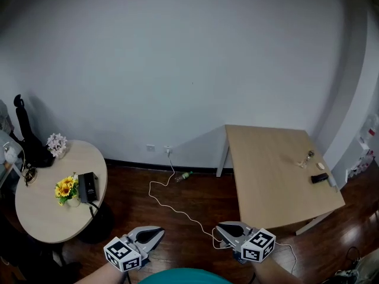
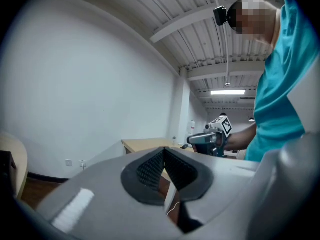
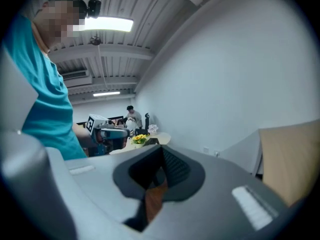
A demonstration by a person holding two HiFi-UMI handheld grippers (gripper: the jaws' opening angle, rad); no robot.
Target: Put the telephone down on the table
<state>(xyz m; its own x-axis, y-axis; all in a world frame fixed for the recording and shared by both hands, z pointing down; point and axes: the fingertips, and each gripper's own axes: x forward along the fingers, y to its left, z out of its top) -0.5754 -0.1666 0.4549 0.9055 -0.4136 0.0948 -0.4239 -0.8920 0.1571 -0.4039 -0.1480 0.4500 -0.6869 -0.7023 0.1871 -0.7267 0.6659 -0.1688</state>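
A black telephone (image 1: 87,187) sits on the round table (image 1: 41,218) at the left, its cord trailing off the edge. My left gripper (image 1: 161,231) and right gripper (image 1: 217,226) hover low over the dark wood floor between the two tables, tips turned toward each other, far from the telephone. Both are shut with nothing between their pads. The left gripper view shows its own closed pads (image 2: 150,166) and the right gripper (image 2: 192,140) beyond. In the right gripper view the closed pads (image 3: 175,166) sit below the left gripper (image 3: 125,132).
Yellow sunflowers (image 1: 66,188), white flowers (image 1: 57,144) and a tall black object (image 1: 26,135) share the round table. The rectangular wooden table (image 1: 266,176) at the right carries a small black item (image 1: 320,178). A white cable (image 1: 172,203) snakes across the floor.
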